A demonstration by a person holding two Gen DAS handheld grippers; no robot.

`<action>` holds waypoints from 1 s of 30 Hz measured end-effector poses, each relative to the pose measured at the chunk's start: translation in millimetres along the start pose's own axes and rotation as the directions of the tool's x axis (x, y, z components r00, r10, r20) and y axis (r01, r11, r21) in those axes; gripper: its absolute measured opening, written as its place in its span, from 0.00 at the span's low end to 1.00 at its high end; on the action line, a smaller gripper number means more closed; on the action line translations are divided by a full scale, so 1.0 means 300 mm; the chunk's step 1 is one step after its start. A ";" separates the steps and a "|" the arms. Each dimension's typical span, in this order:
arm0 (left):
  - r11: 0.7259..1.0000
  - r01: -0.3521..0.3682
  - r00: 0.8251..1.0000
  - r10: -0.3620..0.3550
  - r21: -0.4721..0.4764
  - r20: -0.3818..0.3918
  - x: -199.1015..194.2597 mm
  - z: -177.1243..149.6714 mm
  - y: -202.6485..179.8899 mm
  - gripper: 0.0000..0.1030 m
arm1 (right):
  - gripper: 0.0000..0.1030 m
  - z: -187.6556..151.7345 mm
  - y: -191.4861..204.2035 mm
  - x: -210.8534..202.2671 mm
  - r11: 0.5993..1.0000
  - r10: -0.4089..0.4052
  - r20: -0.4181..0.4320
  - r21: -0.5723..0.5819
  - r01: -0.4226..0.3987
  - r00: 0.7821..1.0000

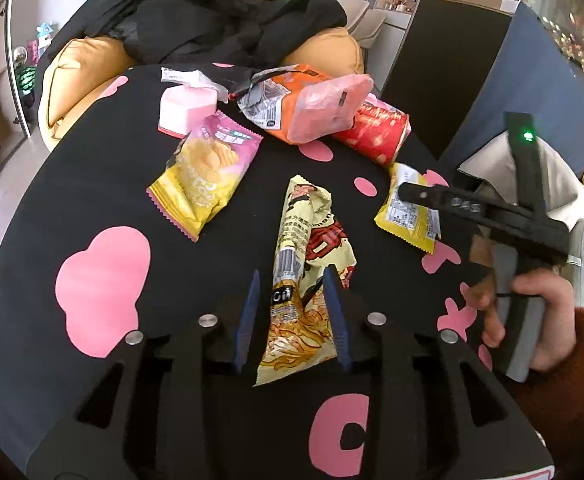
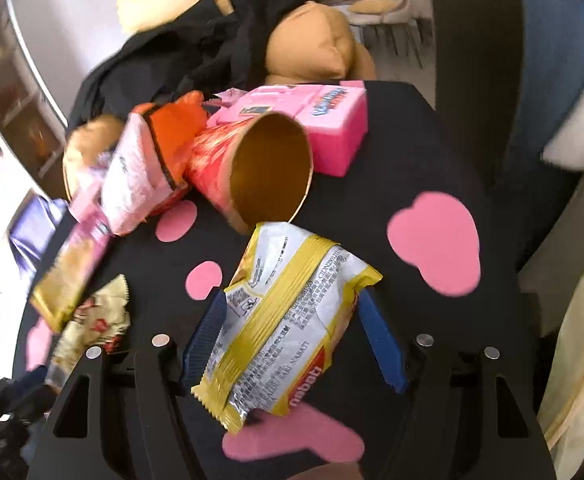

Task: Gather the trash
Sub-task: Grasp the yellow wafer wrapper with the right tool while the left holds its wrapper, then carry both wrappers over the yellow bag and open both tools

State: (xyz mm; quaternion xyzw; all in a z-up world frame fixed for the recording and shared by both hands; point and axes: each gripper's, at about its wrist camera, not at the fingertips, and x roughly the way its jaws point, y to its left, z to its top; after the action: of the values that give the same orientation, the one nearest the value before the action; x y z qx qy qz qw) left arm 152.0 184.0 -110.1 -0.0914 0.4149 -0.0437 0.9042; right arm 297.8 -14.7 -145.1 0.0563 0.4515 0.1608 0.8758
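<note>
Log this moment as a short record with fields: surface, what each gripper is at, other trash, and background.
surface: black table with pink shapes
left gripper: open, fingers either side of a cream noodle-snack wrapper
right gripper: open, fingers either side of a yellow-and-white wafer wrapper
other trash: red paper cup on its side, pink box, orange packet, pink-and-yellow chip bag
background: black garment over tan cushions
</note>
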 end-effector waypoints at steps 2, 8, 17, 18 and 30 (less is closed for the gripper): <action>1.000 0.002 1.000 -0.002 -0.013 -0.001 -0.002 -0.001 0.009 0.34 | 0.63 0.008 0.013 0.012 0.999 -0.024 -0.015 -0.038 0.023 1.000; 1.000 0.003 1.000 -0.003 -0.028 -0.004 -0.004 -0.001 0.019 0.35 | 0.60 0.021 -0.001 0.012 0.996 0.004 -0.071 -0.083 -0.010 0.997; 0.996 0.088 0.996 -0.088 -0.020 0.002 -0.008 0.050 0.026 0.43 | 0.29 -0.012 -0.008 -0.148 0.979 0.033 0.040 -0.202 -0.024 0.999; 0.997 0.081 0.997 -0.081 -0.005 -0.007 0.002 0.060 0.018 0.43 | 0.29 -0.017 -0.012 -0.167 0.977 0.036 0.048 -0.213 -0.025 0.998; 0.997 0.012 0.984 0.002 0.076 -0.175 0.194 0.157 -0.039 0.16 | 0.29 -0.061 -0.049 -0.317 0.964 0.054 0.123 -0.267 -0.020 0.991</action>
State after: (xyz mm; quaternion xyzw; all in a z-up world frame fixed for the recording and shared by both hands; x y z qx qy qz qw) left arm 225.6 169.6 -120.9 -0.0535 0.4907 -0.0697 0.8669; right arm 235.0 -61.2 -85.8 -0.0426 0.3672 0.2321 0.8997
